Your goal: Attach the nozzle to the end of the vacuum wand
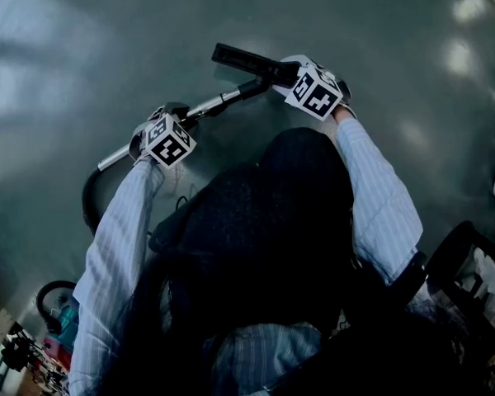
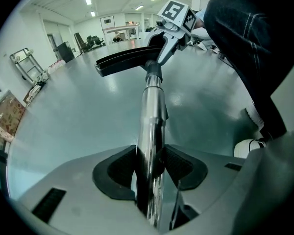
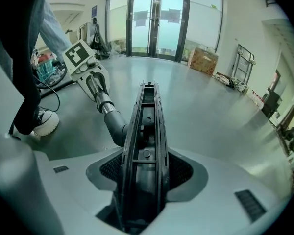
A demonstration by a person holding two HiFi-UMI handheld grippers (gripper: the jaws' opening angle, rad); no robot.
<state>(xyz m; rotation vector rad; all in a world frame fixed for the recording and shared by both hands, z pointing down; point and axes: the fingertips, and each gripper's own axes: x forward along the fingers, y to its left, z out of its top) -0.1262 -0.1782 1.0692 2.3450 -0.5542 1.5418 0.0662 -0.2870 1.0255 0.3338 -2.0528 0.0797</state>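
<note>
The chrome vacuum wand (image 1: 202, 106) slants over the grey floor, and its dark end (image 1: 254, 86) meets the neck of the flat black nozzle (image 1: 241, 57). My left gripper (image 1: 175, 115) is shut on the wand's middle. In the left gripper view the tube (image 2: 151, 131) runs up between the pads (image 2: 179, 166) to the nozzle (image 2: 122, 60). My right gripper (image 1: 285, 71) is shut on the nozzle. In the right gripper view the nozzle's ribbed underside (image 3: 146, 131) sits between the jaws, with the wand's elbow (image 3: 115, 125) at its left side. A black hose (image 1: 89, 203) curves off the wand's near end.
The person's dark-trousered legs and a white shoe (image 3: 45, 122) are close by. A teal and red machine (image 1: 59, 318) sits at the lower left of the head view. Glass doors (image 3: 157, 21), a cardboard box (image 3: 203, 60) and a trolley (image 3: 242, 68) stand far off.
</note>
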